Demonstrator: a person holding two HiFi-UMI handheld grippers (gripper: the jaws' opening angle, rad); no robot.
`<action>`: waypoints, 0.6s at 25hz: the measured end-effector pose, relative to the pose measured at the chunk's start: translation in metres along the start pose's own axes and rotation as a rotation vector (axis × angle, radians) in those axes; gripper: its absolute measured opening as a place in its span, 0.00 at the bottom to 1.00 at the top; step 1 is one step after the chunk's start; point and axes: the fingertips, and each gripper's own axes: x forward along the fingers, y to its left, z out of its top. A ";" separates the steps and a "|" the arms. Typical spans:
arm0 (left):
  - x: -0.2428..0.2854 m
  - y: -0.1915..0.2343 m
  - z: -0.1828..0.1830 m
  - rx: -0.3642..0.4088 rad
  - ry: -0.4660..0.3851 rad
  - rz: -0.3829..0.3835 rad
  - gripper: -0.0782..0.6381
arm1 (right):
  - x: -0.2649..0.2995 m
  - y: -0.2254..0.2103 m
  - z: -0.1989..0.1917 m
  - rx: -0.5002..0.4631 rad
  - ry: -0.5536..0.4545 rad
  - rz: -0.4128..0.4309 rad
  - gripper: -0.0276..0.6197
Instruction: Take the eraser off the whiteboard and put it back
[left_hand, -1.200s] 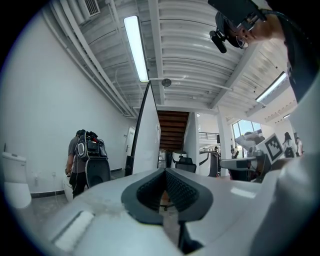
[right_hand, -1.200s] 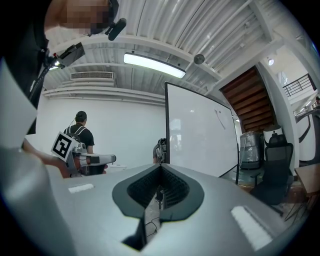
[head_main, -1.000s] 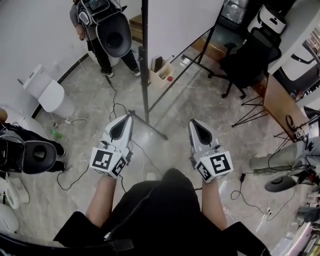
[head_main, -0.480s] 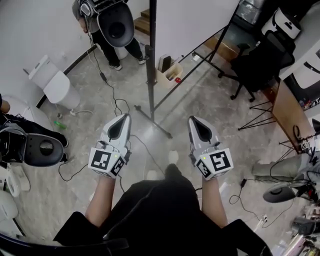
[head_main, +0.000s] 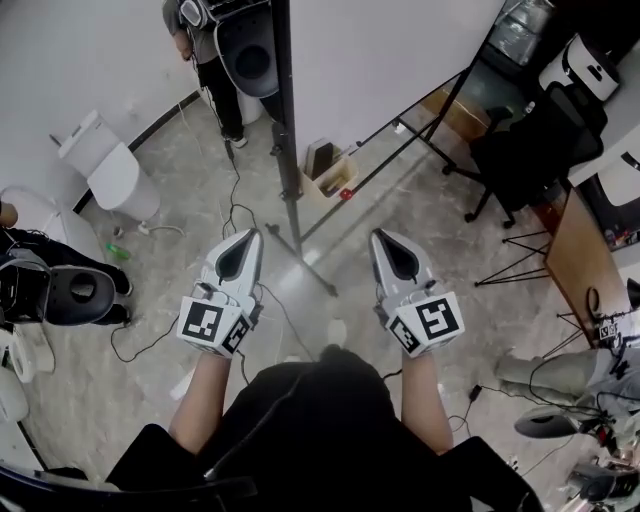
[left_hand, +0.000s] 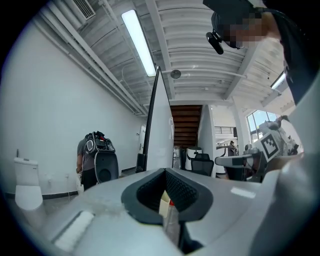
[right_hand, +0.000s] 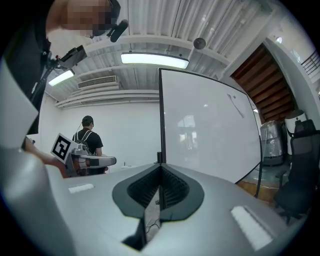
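The whiteboard (head_main: 400, 50) rises just ahead of me, its black frame post (head_main: 283, 120) between my two grippers. In the right gripper view its white face (right_hand: 210, 130) fills the right half and bears only a thin dark mark; I cannot make out an eraser on it. At its foot is a small cream box (head_main: 330, 172) with a dark item and a red item inside. My left gripper (head_main: 245, 236) and right gripper (head_main: 386, 238) point level at the board, side by side and well short of it. The jaws of both are shut with nothing between them.
A person wearing a backpack rig (head_main: 215, 40) stands at the far left of the board. A white toilet-like unit (head_main: 105, 170) is by the left wall, and cables (head_main: 235, 210) trail over the floor. A black office chair (head_main: 530, 150) and a wooden desk (head_main: 575, 250) are to the right.
The whiteboard, its post and the cream box have come nearer in the head view as I move towards them. Both grippers keep the same level, shut pose.
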 end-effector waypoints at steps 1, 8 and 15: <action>0.007 -0.001 -0.001 0.003 0.003 0.007 0.12 | 0.004 -0.006 0.001 0.003 -0.003 0.014 0.06; 0.049 0.004 0.000 0.007 0.003 0.061 0.12 | 0.041 -0.039 -0.002 -0.002 0.015 0.100 0.06; 0.078 0.002 -0.004 0.003 0.015 0.119 0.12 | 0.068 -0.068 -0.004 0.009 0.033 0.179 0.06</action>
